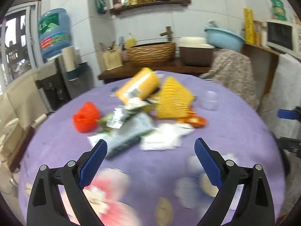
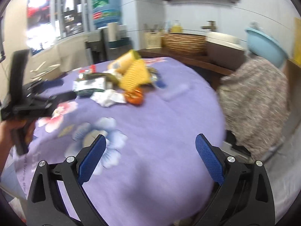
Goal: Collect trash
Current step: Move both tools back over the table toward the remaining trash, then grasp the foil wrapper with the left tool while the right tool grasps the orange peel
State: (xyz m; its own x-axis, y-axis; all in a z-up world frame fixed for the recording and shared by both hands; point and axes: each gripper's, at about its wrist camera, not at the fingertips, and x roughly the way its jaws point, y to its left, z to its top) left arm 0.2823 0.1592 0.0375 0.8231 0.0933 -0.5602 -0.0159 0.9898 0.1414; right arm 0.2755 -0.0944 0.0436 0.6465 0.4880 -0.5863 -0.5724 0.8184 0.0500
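Observation:
A pile of trash lies on the purple tablecloth (image 1: 150, 169): a yellow tub (image 1: 139, 87), a yellow ribbed wrapper (image 1: 174, 98), an orange crumpled ball (image 1: 86, 116), a pale blue packet (image 1: 129, 133), white tissues (image 1: 165, 135) and an orange snack wrapper (image 1: 193, 120). My left gripper (image 1: 151, 146) is open and empty, just short of the packet and tissues. My right gripper (image 2: 150, 143) is open and empty above the cloth (image 2: 160, 131), well short of the pile; the ribbed wrapper (image 2: 134, 75) and tissues (image 2: 109, 98) show there. The left gripper's body (image 2: 28, 98) shows at its left.
A clear plastic cup (image 1: 209, 99) lies right of the pile. A chair with a patterned cover (image 2: 257, 101) stands at the table's right side. Behind are a wooden counter with a wicker basket (image 1: 151, 52), a blue basin (image 1: 223, 37), a water jug (image 1: 54, 32) and a microwave (image 1: 282, 35).

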